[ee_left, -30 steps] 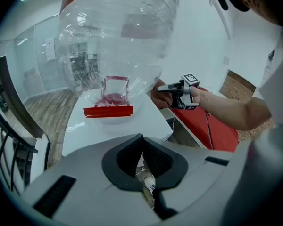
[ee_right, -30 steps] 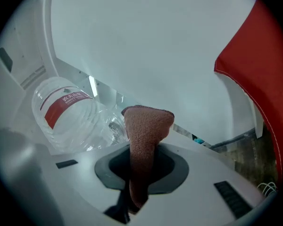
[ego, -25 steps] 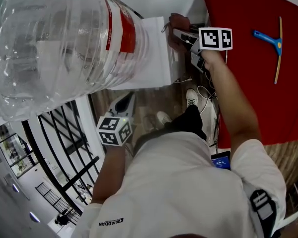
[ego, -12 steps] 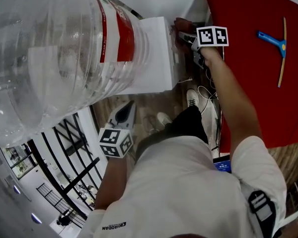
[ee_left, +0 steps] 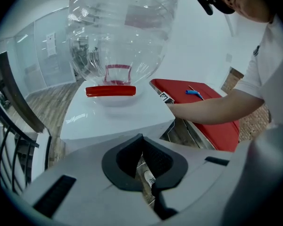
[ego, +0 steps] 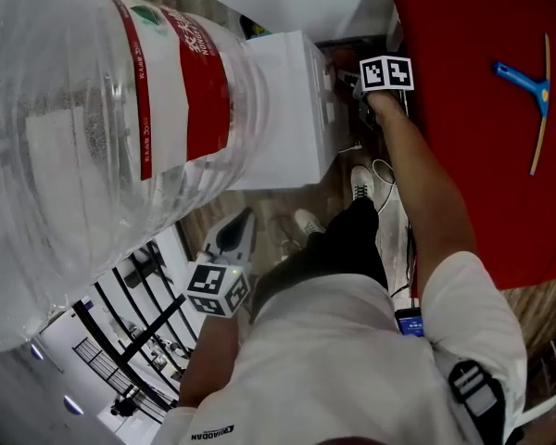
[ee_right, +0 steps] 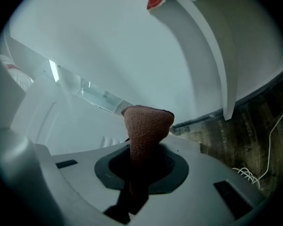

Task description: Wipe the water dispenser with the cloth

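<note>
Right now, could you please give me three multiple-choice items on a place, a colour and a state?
1. Where does the squeegee lie? A on the red surface; B on a chair; C in a sink.
2. What colour is the cloth? A blue; B reddish brown; C white.
3. How are the right gripper's jaws? A apart, empty; B shut on the cloth; C shut on the squeegee.
Key: 1A, the head view shows it there; 2B, seen in the right gripper view; 3B, cloth pinched between them.

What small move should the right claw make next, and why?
Probably press the cloth onto the white side of the dispenser and slide it along. The right claw is shut on the cloth, and the cloth's tip sits close to that panel; contact is unclear.
</note>
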Demonstrator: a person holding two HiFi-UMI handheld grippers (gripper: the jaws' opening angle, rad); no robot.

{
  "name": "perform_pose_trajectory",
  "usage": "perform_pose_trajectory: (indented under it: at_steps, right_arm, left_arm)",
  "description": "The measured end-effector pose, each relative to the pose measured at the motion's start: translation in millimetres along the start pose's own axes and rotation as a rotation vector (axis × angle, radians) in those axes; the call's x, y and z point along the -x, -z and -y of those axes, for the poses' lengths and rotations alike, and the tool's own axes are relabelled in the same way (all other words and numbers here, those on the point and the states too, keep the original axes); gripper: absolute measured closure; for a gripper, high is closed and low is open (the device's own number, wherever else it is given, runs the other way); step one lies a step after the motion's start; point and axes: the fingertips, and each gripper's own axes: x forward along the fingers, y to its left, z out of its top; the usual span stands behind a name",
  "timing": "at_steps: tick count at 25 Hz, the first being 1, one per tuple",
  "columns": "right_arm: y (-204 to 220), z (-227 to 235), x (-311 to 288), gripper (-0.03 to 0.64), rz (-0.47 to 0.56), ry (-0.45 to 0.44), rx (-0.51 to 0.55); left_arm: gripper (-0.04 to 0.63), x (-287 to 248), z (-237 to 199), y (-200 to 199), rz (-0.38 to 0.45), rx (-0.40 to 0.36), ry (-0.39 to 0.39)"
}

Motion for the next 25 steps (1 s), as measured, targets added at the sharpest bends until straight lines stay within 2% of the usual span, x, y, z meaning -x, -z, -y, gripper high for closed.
perform_pose_trajectory:
  at_steps: [4,8,12,17,25]
  right_arm:
    - [11.6,28.1,-24.5,0.561,-0.007,0.029,-0.056]
    - [18.3,51.0,-42.0,0.561,-0.015,0.054,-0.086]
    - [26.7,71.2,-56.0,0.561,-0.039,0.097,-0.073]
    - [43.2,95.2,-62.6,0.561,-0.081,0.171,-0.053]
    - [45.5,72.6,-37.4,0.561,-0.068,0.196,0.012]
  left_arm:
    - [0.606,-0.5,-4.5,-0.5,0.000,-0.031,-0.026]
    - [0.606,-4.1,-7.8,0.5,0.009,-0.017,-0.028]
    - [0.606,-7.0,-10.2,5.9,0.010,-0.004,-0.023]
    - [0.606,-4.7,-12.0,8.5,0.016,-0.045,-0.047]
    - [0.606,6.7,-10.5,4.5,0.040,-0.041,-0.009]
